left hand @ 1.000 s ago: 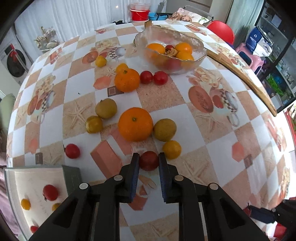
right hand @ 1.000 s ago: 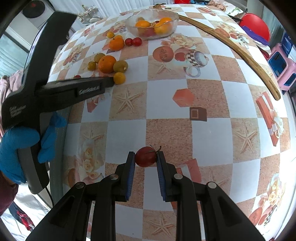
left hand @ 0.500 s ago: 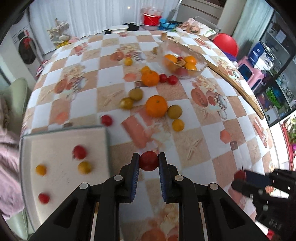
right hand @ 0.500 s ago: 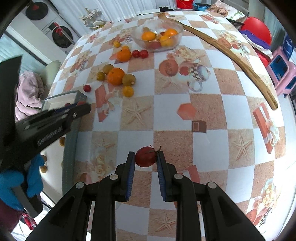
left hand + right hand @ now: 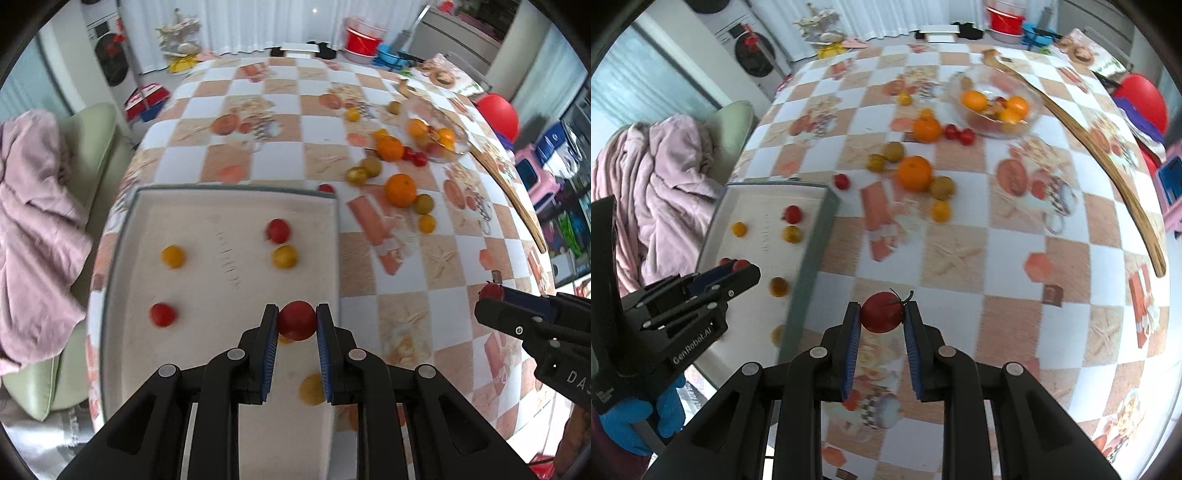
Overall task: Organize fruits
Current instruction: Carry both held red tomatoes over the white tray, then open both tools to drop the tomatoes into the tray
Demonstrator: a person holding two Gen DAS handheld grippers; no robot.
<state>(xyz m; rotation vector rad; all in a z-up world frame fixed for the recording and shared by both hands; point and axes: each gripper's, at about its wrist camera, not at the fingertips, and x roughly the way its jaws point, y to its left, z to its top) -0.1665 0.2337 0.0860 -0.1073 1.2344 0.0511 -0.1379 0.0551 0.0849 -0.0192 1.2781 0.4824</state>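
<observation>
My left gripper (image 5: 296, 325) is shut on a red cherry tomato (image 5: 297, 319) and holds it above the near right part of the white tray (image 5: 207, 199). The tray holds several small red and yellow tomatoes (image 5: 277, 230). My right gripper (image 5: 881, 316) is shut on a red tomato with a stem (image 5: 881, 312), held above the table right of the tray (image 5: 809, 254). Loose oranges (image 5: 400, 189), green-yellow fruits and small tomatoes lie on the checked tablecloth. The left gripper also shows in the right wrist view (image 5: 733, 267), and the right gripper in the left wrist view (image 5: 493, 293).
A glass bowl (image 5: 964, 83) with oranges stands at the far side of the table. A long wooden stick (image 5: 1108, 162) lies along the right edge. A green chair with a pink cloth (image 5: 33, 206) stands left of the table.
My left gripper has carried its tomato left and back from the fruit cluster to above the tray. My right gripper has kept its tomato and shifted a little towards the tray.
</observation>
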